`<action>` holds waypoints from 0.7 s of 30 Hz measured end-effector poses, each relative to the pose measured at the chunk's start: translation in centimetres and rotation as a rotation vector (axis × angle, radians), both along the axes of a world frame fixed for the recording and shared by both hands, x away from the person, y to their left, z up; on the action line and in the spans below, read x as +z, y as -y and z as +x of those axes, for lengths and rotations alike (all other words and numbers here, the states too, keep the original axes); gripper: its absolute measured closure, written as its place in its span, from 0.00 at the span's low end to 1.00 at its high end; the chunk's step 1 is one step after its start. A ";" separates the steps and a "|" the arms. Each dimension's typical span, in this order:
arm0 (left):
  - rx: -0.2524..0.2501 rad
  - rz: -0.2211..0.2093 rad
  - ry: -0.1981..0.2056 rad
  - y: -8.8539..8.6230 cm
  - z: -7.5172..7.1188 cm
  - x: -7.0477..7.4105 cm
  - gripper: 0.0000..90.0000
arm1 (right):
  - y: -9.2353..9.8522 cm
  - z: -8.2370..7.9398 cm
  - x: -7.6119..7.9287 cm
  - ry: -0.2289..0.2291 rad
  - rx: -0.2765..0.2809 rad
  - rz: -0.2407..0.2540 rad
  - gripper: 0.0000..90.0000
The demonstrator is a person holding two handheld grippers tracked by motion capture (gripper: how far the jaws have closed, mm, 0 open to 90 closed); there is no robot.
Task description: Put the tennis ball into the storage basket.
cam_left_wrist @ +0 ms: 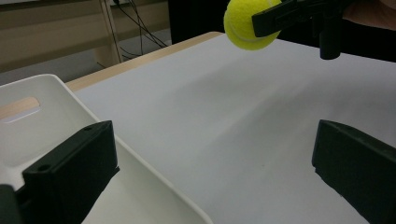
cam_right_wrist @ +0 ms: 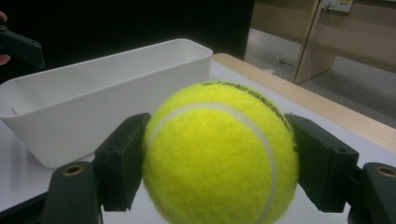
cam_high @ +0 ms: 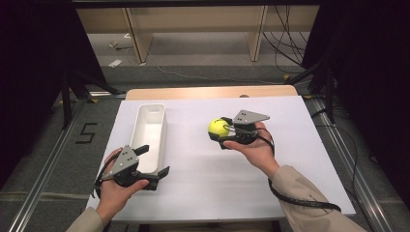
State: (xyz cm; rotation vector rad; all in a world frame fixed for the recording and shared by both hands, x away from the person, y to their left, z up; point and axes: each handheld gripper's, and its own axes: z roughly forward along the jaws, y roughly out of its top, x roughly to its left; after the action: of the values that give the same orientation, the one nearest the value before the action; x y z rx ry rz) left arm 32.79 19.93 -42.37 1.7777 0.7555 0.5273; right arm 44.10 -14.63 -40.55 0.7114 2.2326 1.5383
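The white worktop (cam_high: pixel 203 169) lies under both my hands, its wooden far edge showing beyond the white. On its left part stands the long white bin (cam_high: pixel 151 135), upright and with nothing in it that I can see. My left tongs (cam_high: pixel 152 162) sit at the bin's near end with jaws spread wide: one jaw reaches over the bin's inside, the other hangs outside above the worktop. My right tongs (cam_high: pixel 223 130) are clamped on the yellow tennis ball (cam_high: pixel 218 127), held above the worktop to the right of the bin.
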 end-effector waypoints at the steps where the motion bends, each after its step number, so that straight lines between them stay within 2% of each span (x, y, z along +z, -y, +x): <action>1: 0.000 0.000 0.000 0.0 0.0 0.0 0.00 | -0.1 0.0 0.0 -0.001 0.001 0.000 0.30; 21: 0.000 -0.002 0.000 0.0 0.0 0.0 0.00 | -0.8 0.3 0.1 0.009 0.005 0.003 0.30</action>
State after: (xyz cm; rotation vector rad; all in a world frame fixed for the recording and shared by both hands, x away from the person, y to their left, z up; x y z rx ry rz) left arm 32.78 19.94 -42.36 1.7759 0.7555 0.5261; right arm 44.38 -13.81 -40.49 0.6992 2.2282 1.5446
